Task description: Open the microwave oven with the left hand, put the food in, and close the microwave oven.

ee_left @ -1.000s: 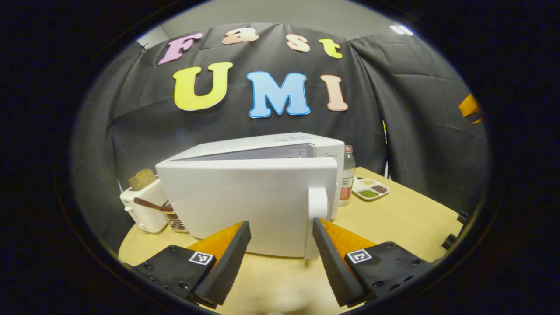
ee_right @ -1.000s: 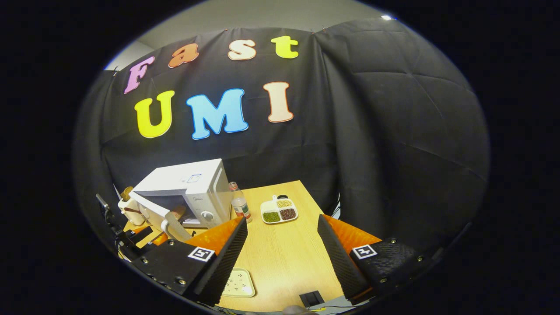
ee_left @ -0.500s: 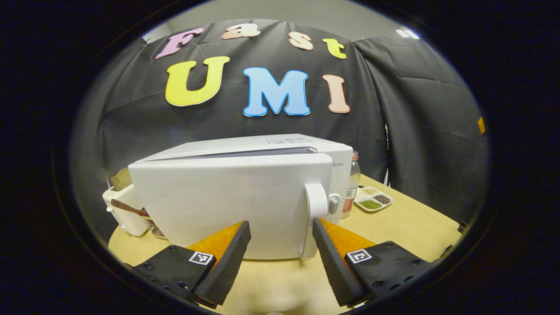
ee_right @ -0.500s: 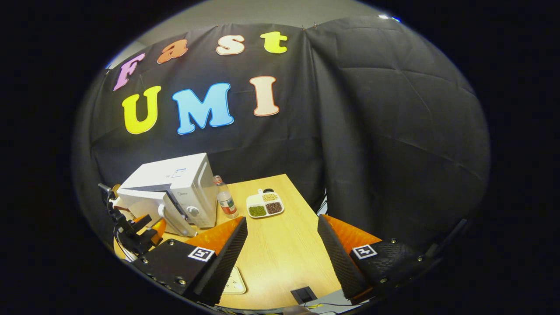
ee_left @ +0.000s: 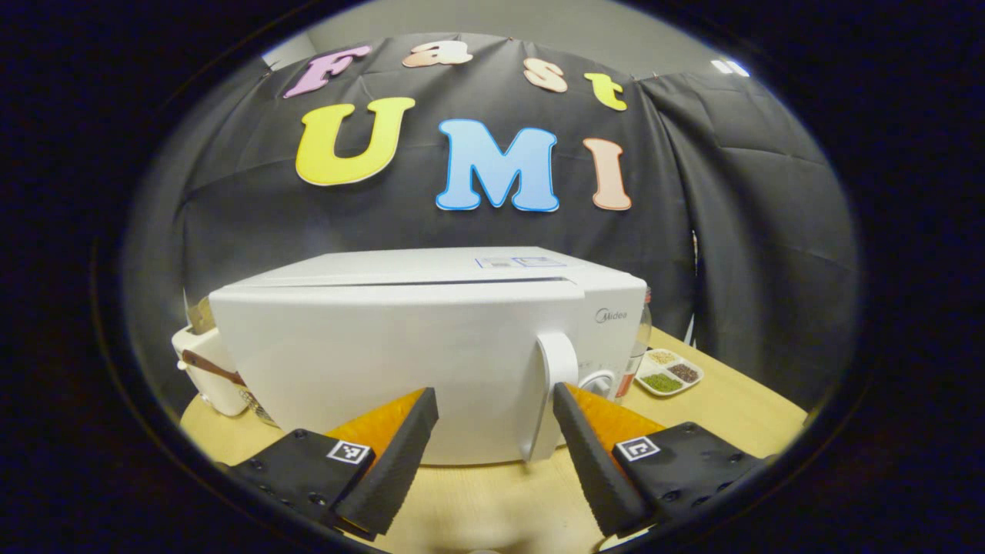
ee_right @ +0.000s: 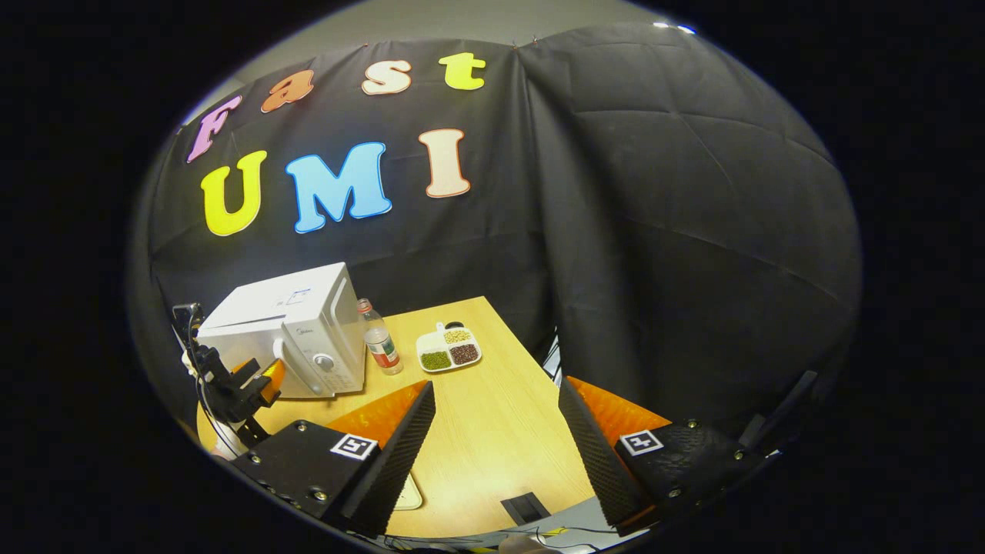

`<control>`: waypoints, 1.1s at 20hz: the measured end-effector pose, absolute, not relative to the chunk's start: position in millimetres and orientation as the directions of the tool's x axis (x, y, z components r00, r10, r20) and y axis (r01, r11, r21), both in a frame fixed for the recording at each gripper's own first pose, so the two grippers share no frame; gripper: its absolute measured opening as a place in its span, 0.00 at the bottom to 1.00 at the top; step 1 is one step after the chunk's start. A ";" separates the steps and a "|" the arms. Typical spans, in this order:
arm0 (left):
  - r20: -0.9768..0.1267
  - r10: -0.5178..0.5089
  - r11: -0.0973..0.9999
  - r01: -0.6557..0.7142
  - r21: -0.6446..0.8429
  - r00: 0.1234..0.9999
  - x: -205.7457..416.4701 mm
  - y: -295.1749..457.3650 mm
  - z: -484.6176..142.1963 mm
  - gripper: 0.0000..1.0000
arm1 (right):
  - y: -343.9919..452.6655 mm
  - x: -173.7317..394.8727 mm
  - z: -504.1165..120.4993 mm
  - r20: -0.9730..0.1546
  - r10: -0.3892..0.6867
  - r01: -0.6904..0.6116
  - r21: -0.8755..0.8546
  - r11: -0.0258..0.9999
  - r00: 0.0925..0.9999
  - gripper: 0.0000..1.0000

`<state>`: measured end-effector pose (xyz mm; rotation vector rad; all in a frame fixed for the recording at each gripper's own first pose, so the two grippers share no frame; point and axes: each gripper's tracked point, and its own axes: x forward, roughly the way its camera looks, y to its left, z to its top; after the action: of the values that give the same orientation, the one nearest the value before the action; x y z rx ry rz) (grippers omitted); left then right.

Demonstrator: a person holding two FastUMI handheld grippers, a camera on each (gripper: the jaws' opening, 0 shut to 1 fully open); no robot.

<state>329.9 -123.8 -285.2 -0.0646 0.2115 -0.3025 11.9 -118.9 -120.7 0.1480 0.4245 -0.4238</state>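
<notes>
The white box-shaped microwave oven (ee_left: 431, 346) stood on the light wooden table (ee_left: 739, 408), directly in front of my left gripper (ee_left: 492, 454). Its wide door (ee_left: 385, 369) looked nearly flush with the body, with only a thin dark seam along the top. My left gripper was open and held nothing; the upright white door handle (ee_left: 555, 385) stood just ahead of its right finger. My right gripper (ee_right: 496, 454), also open and empty, was well apart, so the left was nearer for a last push.
</notes>
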 end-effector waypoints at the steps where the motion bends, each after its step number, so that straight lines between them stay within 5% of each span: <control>1: -0.197 -0.298 0.954 0.285 -0.090 0.934 330.5 -123.4 -285.9 1.00 | -119.0 10.0 -120.4 -0.430 -0.366 0.431 0.060 0.900 0.825 0.99; 10: -0.149 -0.210 0.978 0.208 -0.027 0.966 336.0 -127.5 -269.5 0.99 | -115.1 -0.7 -125.5 -0.449 -0.350 0.428 0.084 0.900 0.822 0.99; 22: -0.228 -0.226 0.973 0.230 -0.013 0.947 282.7 -135.3 -269.3 0.97 | -98.3 -7.5 -101.7 -0.406 -0.254 0.307 0.068 0.949 0.878 0.99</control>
<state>282.7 -135.3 -269.3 0.0140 0.2309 -0.2322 -7.5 -98.3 -101.7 0.1318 0.4052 -0.2933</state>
